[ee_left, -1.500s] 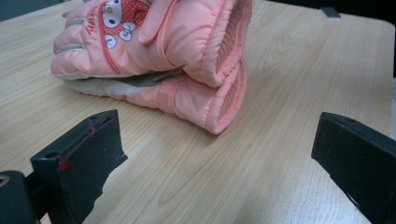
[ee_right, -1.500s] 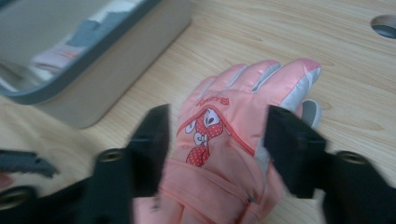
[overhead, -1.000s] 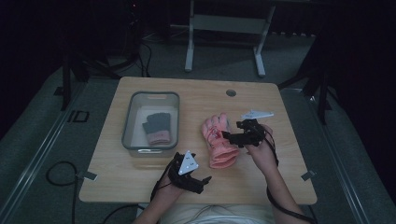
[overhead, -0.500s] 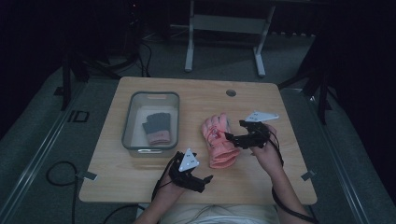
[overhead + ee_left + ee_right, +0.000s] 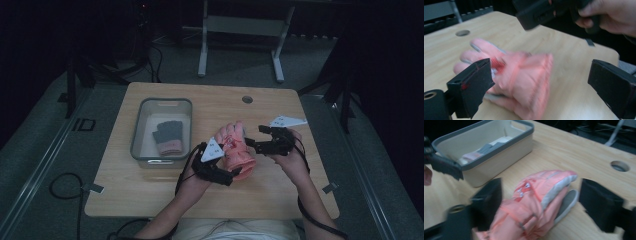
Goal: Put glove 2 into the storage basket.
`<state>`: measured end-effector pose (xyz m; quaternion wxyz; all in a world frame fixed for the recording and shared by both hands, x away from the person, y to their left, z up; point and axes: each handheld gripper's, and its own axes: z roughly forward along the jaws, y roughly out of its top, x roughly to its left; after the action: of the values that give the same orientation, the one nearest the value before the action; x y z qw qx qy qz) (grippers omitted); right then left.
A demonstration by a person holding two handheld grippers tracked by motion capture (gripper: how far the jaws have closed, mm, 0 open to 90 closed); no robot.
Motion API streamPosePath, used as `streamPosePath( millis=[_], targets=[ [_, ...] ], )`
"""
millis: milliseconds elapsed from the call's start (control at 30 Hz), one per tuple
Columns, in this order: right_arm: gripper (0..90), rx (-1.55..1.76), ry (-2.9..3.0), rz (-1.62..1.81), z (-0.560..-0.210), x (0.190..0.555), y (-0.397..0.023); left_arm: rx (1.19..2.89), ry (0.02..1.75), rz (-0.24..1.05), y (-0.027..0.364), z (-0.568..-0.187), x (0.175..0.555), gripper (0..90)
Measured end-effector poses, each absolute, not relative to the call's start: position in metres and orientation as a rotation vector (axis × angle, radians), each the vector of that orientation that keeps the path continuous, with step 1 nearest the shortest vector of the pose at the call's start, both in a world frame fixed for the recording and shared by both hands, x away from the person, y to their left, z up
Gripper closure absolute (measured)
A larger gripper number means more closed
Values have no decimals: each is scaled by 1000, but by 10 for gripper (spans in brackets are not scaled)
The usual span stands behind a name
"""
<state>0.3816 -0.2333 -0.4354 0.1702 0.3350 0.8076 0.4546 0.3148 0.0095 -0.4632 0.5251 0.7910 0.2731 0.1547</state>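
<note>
A pink glove (image 5: pixel 236 150) lies flat on the wooden tabletop (image 5: pixel 150 192), right of centre, fingers pointing away from the person toward a round hole (image 5: pixel 247 99) near the far edge. The left gripper (image 5: pixel 227 176) sits at the glove's cuff, its jaws spread wide with the cuff between them and not clamped. The right gripper (image 5: pixel 251 145) is just beside the glove's right edge, jaws likewise parted on either side of the glove's grey-tipped fingers (image 5: pixel 564 192) in the right gripper view. To the left, well apart from the glove, a grey-rimmed bin (image 5: pixel 137 135) holds a dark glove with a pink cuff (image 5: pixel 169 136). A cable (image 5: pixel 60 187) lies on the floor at the left.
</note>
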Motion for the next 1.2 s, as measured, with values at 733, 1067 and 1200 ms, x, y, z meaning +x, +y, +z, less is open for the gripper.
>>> streamPosePath(
  millis=[733,1067,1200],
  targets=[
    [598,1014,2353,1107,-457,418,-205,2029,1156,361,-4,-491,397,314],
    [429,1125,2447,1018,-493,423,-207,1973,1250,101,-2,-525,408,314],
    [398,1173,2489,996,-505,427,-211,1950,1277,43,-2,-537,410,317]
  ],
)
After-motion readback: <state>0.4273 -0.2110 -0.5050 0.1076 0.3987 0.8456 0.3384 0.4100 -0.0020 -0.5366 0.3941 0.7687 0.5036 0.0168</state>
